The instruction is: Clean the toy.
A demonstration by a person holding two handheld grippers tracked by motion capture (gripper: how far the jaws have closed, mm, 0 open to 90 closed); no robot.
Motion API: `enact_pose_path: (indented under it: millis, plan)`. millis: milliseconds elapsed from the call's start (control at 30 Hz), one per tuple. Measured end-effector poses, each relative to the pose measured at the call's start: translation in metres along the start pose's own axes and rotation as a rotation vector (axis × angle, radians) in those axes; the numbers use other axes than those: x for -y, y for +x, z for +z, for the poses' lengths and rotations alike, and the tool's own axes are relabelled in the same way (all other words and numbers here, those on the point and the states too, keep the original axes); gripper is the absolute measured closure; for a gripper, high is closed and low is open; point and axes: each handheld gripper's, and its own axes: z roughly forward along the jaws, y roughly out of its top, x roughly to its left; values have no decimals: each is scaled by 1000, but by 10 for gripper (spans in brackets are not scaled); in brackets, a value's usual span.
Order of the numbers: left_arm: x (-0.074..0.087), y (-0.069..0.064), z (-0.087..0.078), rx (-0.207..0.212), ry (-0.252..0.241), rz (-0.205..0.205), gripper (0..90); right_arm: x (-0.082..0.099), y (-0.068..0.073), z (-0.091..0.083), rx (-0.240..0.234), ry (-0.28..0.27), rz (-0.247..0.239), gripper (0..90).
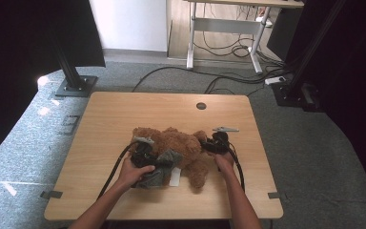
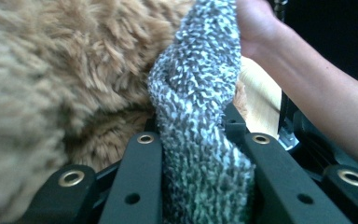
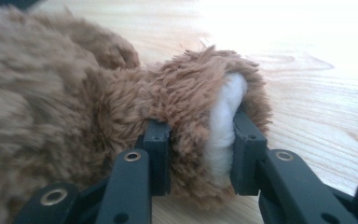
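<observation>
1. Teddy bear point(image 1: 181, 145) lay on its side mid-table point(image 1: 124, 109), nearer the person's edge.
2. Left gripper point(image 1: 145, 155) had its jaws clamped on a fold of grey knit cloth point(image 2: 200, 116), narrow gap, fabric bunched between the pads. Cloth pressed against the bear's fur.
3. Right gripper point(image 1: 217, 143) had its jaws pinched on the bear's paw point(image 3: 214, 107), one pad on brown fur, the other on the white sole.
4. White tag point(image 1: 175, 177) lay on the table just beside the cloth.

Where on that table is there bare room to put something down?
The far strip of the table beyond the teddy bear, up to the round hole, is bare, as are the left and right edges. The middle is crowded: bear, grey knit, both hands.
</observation>
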Motion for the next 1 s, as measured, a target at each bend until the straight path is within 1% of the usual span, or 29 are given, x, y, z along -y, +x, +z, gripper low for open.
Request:
enact_pose_path:
  millis: [100,133,167,233,367,467,633,700,733,833,867,933,1000]
  plan:
    - [2,6,3,-5,5,-18,757,-1,1,-5,-29,-26,3,667]
    - [3,9,5,-11,11,-29,759,-1,1,-6,-41,-36,11,672]
    - [5,11,6,-12,12,-33,760,-1,1,-8,-64,-54,29,675]
    - [7,13,8,-21,15,-41,762,-1,0,-11,-90,-72,44,682]
    - [10,14,10,-51,12,-40,765,-1,4,-19,-135,-115,50,693]
    - [10,16,14,-75,14,-39,767,-1,6,-24,-158,-151,50,697]
    - [7,16,20,-108,10,-32,771,-2,9,-32,-182,-191,55,703]
    - [5,18,23,-112,5,-35,772,-3,12,-35,-194,-210,54,706]
    - [5,19,23,-111,3,-38,772,-4,15,-38,-196,-222,44,707]
    - [5,20,23,-107,-1,-40,773,-6,21,-44,-190,-229,16,709]
    - [6,19,22,-113,-4,-36,772,-5,22,-45,-182,-227,3,709]
    - [8,16,21,-125,-16,-24,772,-3,23,-47,-174,-228,-5,708]
    - [10,14,20,-127,-21,-21,772,0,23,-48,-163,-233,-16,708]
